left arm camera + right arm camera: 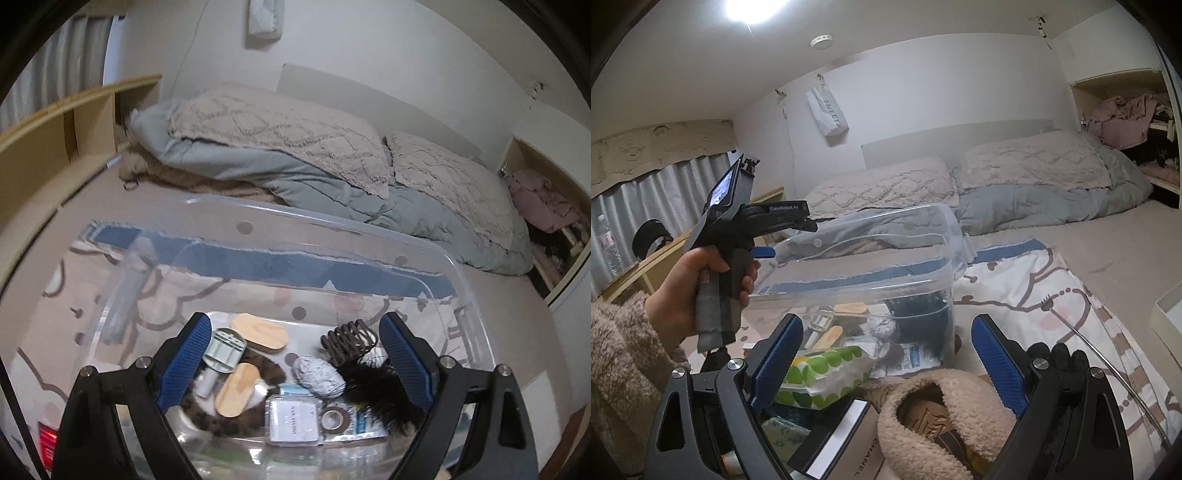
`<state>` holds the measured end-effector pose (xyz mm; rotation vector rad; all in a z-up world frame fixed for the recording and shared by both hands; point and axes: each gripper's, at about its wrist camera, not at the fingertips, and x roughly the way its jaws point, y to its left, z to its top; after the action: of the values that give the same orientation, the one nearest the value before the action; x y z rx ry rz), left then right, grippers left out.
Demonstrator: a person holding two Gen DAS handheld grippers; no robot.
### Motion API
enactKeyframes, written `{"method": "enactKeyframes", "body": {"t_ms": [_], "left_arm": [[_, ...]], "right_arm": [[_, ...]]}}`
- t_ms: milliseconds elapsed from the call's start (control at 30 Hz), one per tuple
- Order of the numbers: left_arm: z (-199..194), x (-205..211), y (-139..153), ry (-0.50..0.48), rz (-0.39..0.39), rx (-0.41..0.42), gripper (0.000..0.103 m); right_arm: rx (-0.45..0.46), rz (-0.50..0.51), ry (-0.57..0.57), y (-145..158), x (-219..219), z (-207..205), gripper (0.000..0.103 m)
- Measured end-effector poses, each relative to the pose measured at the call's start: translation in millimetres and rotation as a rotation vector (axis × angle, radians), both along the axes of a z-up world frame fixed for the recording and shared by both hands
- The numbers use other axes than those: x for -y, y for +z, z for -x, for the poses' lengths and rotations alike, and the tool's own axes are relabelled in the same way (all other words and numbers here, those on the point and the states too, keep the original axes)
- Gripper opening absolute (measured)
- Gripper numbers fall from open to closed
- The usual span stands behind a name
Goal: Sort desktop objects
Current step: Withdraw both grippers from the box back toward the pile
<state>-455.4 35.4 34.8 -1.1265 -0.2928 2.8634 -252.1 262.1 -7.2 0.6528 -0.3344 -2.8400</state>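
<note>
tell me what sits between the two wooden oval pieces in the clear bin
In the left wrist view, a pale green metal piece lies between the two wooden ovals, with dark fur beside it.

Black gripper frames, blue ribbed pads (186,363), silver screws at the joints. Left gripper (764,221) reads "GenRobot.AI", small screen on its back, grey-wrapped handle; fluffy beige sleeve (617,354) lower left.
</note>
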Motion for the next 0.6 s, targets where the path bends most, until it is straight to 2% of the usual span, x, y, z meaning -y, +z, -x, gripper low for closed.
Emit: {"method": "enactKeyframes", "body": {"t_ms": [100, 233, 367, 600], "left_arm": [[-13, 0, 2, -0.005, 0.035, -0.013, 0.093], [-31, 1, 5, -0.022, 0.048, -0.025, 0.093], [-49, -2, 7, -0.042, 0.059, -0.039, 0.093], [-74, -4, 10, -0.061, 0.022, -0.034, 0.093]], "right_arm": [[0.005, 0.002, 0.020, 3, 5, 0, 0.092], [-0.001, 0.016, 0.061, 10, 15, -3, 0.092], [-0.003, -0.009, 0.071, 14, 24, -3, 0.092], [-0.002, -0.030, 0.100, 27, 28, -1, 0.092]]}}
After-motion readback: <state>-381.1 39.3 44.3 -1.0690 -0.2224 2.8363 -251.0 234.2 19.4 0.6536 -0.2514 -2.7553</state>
